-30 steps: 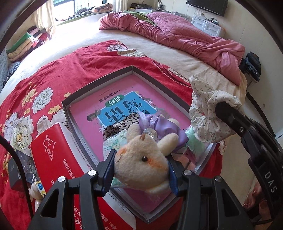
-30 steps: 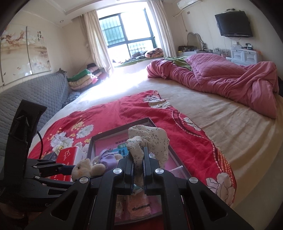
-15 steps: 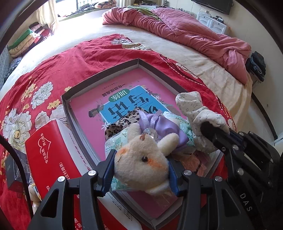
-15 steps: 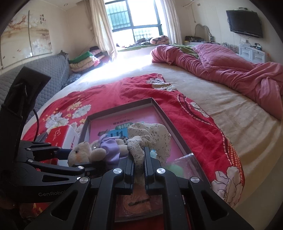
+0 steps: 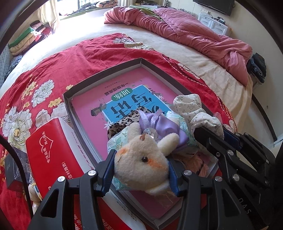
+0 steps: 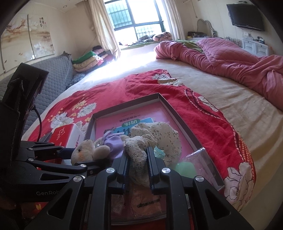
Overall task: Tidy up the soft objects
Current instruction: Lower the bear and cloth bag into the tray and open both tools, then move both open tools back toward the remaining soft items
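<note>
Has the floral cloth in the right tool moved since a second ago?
Yes. The floral cloth has come down from above the gray tray's rim into the tray beside the plush toy; the right tool has just been opening around it.

A lived-in home bedroom: a large bed (image 6: 221,99) fills the middle of the frame, a rumpled pink quilt (image 6: 230,58) at upper right, a wall-mounted television (image 6: 246,16) above it, folded blankets (image 6: 88,61) by the curtained window (image 6: 136,19).

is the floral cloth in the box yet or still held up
In the box: the floral cloth rests on the book inside the box. The right gripper has just been opening around it.
</note>
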Demonstrator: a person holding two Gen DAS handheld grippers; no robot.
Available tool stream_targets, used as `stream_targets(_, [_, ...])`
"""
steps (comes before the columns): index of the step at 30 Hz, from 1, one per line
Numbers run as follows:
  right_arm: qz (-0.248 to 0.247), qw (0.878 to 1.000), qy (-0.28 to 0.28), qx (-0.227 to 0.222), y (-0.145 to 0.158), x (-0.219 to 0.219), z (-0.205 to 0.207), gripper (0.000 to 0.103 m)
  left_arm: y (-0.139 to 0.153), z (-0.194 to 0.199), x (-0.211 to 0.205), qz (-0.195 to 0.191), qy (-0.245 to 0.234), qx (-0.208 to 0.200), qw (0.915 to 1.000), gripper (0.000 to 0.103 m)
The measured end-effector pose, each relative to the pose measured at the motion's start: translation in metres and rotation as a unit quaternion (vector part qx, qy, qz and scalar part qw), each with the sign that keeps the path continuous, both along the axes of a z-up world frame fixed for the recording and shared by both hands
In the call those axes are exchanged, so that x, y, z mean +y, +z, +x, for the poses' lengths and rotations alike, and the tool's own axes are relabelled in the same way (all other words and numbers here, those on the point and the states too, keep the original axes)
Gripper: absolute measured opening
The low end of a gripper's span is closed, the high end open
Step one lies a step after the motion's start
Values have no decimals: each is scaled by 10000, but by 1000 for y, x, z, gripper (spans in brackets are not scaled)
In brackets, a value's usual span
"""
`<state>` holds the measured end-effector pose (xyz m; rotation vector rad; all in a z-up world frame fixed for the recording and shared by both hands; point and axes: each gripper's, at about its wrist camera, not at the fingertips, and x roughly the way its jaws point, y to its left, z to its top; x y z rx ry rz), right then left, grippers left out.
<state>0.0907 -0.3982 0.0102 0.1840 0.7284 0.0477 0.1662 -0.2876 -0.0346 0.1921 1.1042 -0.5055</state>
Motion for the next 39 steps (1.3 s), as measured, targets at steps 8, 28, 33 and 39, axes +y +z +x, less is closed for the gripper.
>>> stream_targets(8, [637,9976,-154,-226,5,-16,-5,44,-1,1,-1,16,-14,35,10000,53])
stream_targets(28, [461,9938,-374,-941,57,-8,-35,57,50,-28,45,-396,187,-414,9982,67])
stream_targets(33, [350,9941,130,-1014,72,30,-34,57,65,-37,106,-407,679,-557,9953,68])
stream_targets(39, [97,9919,844,-947,78,91,-30,57,53,-44,177,-47,1209,-573,9910,68])
